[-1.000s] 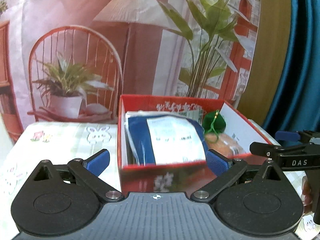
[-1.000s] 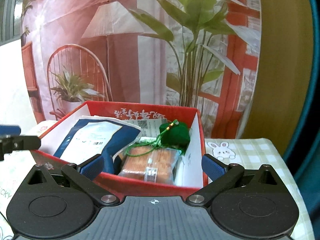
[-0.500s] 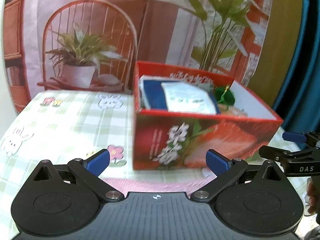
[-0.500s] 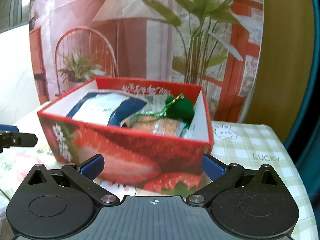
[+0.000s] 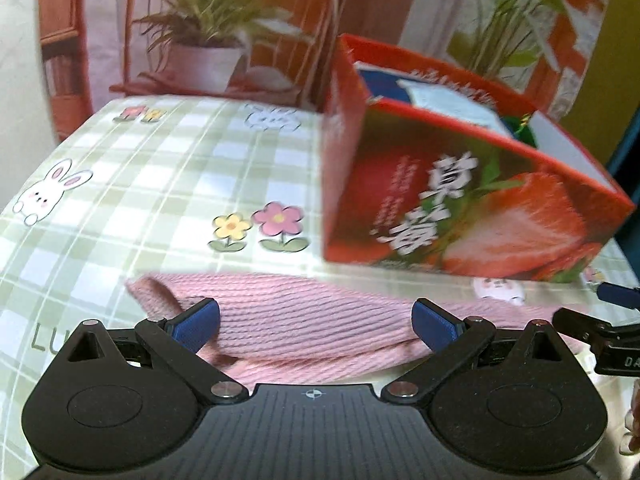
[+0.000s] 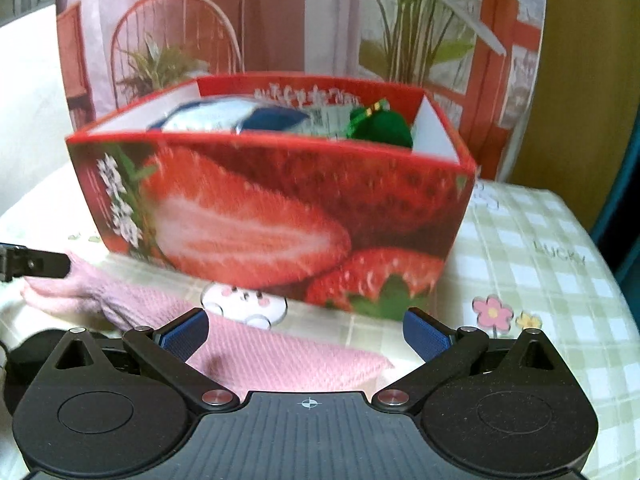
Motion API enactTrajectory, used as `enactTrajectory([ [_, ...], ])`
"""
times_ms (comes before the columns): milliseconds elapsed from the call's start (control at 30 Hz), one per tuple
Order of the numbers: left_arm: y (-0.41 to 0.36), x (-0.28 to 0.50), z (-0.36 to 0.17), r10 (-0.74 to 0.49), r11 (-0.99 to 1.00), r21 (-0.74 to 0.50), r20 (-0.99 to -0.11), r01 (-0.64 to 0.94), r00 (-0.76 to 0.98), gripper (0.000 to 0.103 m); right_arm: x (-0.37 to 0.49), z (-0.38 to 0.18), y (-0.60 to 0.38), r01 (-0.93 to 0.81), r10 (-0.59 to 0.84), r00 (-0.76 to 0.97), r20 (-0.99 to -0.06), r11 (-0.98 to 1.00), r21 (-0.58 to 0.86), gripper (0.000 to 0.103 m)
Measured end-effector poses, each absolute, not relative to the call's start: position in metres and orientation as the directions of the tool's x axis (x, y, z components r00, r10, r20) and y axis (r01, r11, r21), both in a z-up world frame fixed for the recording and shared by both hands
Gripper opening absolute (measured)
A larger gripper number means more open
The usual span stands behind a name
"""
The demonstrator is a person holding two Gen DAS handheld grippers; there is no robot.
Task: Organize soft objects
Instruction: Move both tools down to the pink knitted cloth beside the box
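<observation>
**Op A:** Now that both wrist views have dropped from looking into the strawberry box (image 6: pixel 280 216) to table level, I have the pink knitted piece (image 5: pixel 304 328) in frame; a second ago it was out of sight.

**Op B:** Confirmed. Where does it lie?

**Op A:** Flat on the checked tablecloth (image 5: pixel 168 184), just in front of the box, not touching it as far as I can tell. Left gripper (image 5: pixel 316 320) spread wide, holding nothing, knit between its fingers. Right gripper (image 6: pixel 306 330) likewise released, over the knit's other end.

**Op B:** So pickup comes next, I'd judge. Box contents?

**Op A:** Blue-and-white packet (image 6: pixel 240 118), green pouch (image 6: pixel 384 128) already inside.

**Op B:** Legible writing?

**Op A:** "LUCKY" (image 6: pixel 560 254) on the cloth; large white Chinese characters (image 5: pixel 432 204) on the box, smaller print blurred. "DA" on the right tool's edge.
</observation>
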State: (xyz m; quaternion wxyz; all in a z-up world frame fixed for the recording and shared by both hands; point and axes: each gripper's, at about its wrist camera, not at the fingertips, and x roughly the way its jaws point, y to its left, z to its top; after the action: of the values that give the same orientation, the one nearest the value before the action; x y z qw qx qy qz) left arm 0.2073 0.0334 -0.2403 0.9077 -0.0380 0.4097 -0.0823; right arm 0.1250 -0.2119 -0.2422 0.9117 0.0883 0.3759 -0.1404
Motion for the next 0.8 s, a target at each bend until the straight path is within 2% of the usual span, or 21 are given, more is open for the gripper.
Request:
enactTrajectory([
  [333,0.034,0.219,-0.255,-0.165,0.986,-0.116,-0.762,0.117,0.627,0.103,0.134,-0.263,-0.204,0.309,-0.178,0.623,-0.762,0.951,0.031,0.103],
  [800,0.03,0.22,-0.26,-0.165,0.984,-0.08,-0.766,0.162,0.622,0.103,0.134,-0.271,-0.208,0.336,-0.139,0.613,-0.778,0.937,0.098,0.103],
])
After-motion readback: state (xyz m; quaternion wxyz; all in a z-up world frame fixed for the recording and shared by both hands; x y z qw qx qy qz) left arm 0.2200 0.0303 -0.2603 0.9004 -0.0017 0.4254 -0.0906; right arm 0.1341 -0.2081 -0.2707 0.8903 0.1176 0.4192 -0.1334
